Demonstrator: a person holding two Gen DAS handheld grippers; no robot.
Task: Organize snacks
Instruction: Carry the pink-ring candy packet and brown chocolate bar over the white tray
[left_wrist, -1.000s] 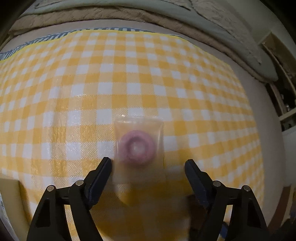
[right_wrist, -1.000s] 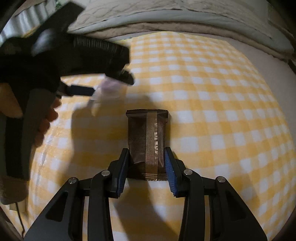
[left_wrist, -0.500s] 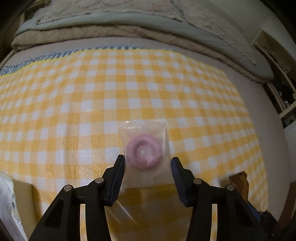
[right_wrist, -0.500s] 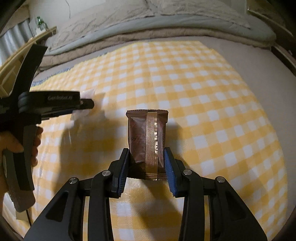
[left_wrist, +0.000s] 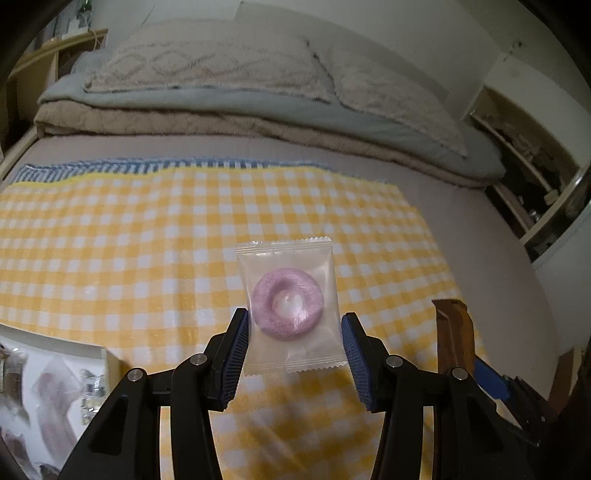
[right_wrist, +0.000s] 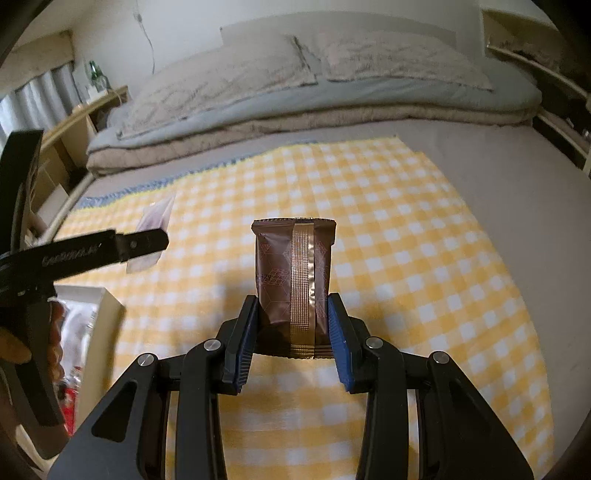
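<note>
My left gripper (left_wrist: 291, 328) is shut on a clear packet holding a pink ring-shaped snack (left_wrist: 287, 303), lifted above the yellow checked cloth (left_wrist: 147, 240). My right gripper (right_wrist: 291, 314) is shut on a brown foil snack packet (right_wrist: 293, 273) with a gold strip, also held off the cloth. In the right wrist view the left gripper (right_wrist: 144, 240) shows at the left edge with the clear packet (right_wrist: 157, 218) in it, a hand (right_wrist: 14, 347) on its handle. The brown packet (left_wrist: 454, 332) shows at the lower right of the left wrist view.
The cloth lies on a bed with folded blankets and pillows (left_wrist: 229, 92) at its far end. A box with several wrapped snacks (left_wrist: 48, 384) sits at the lower left, its wall (right_wrist: 107, 314) also in the right wrist view. Shelving (left_wrist: 535, 177) stands to the right.
My left gripper closed on the pink ring packet and lifted it off the cloth. The right gripper rose with the brown packet. Both views now show more of the bed.
</note>
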